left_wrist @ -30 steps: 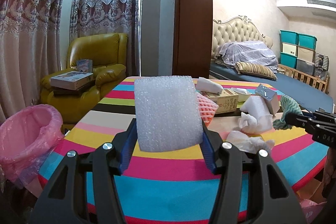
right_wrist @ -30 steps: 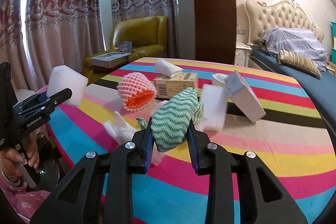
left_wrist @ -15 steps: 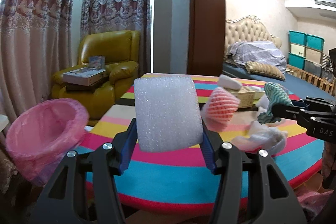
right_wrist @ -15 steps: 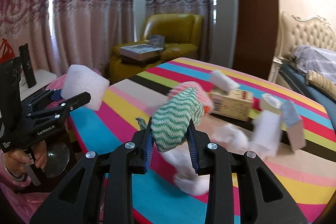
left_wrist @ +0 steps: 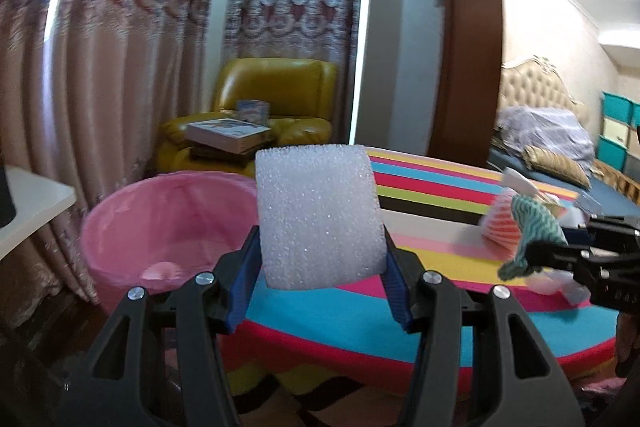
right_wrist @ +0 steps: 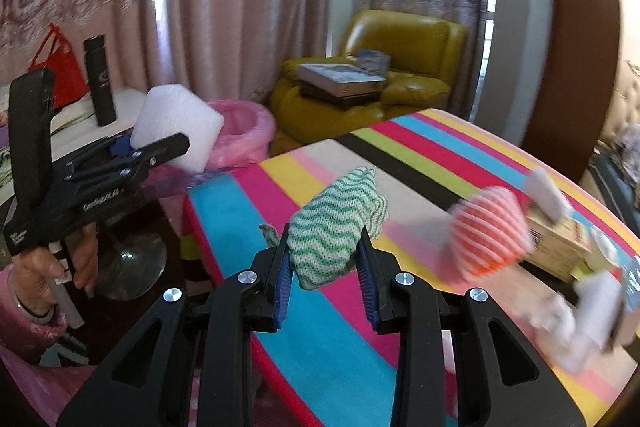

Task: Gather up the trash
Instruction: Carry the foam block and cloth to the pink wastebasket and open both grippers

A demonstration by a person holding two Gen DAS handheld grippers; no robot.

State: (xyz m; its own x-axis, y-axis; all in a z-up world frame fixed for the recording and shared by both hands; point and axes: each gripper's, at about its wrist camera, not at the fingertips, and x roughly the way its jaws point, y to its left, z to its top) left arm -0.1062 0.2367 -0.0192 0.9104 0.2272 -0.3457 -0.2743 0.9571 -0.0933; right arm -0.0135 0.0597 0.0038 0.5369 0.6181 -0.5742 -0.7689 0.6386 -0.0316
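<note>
Fingers first: our left gripper (left_wrist: 320,247) is clamped on the foam (left_wrist: 318,215), blue pads pressing both its sides, jaws partly open around its width. Our right gripper (right_wrist: 325,267) is nearly closed, pinching the green cloth (right_wrist: 332,227) between its pads.

Foam sits dead centre in the left view, upright, most of it sticking out above the jaws. Cloth bulges up from the right jaws at centre of the right view.

Just left of the foam in the left view we've got the pink bin (left_wrist: 168,223), mouth open, lined with a pink bag, standing beside the edge of the striped table (left_wrist: 440,267). In the right view the foam (right_wrist: 176,127) looks near that bin (right_wrist: 244,135), though we can't tell if it's over the mouth yet.

How do we land this? We'd say carry the foam until it hangs squarely above the opening, then release; it's light and could bounce off the rim or drift. Bring the cloth in behind it, not alongside, so the two grippers don't knock together over the bin.

Further out on the table, right side of the right view, blurred: an orange net (right_wrist: 488,231), a box (right_wrist: 560,243), white scraps (right_wrist: 580,319). More to collect, we reckon.
</note>
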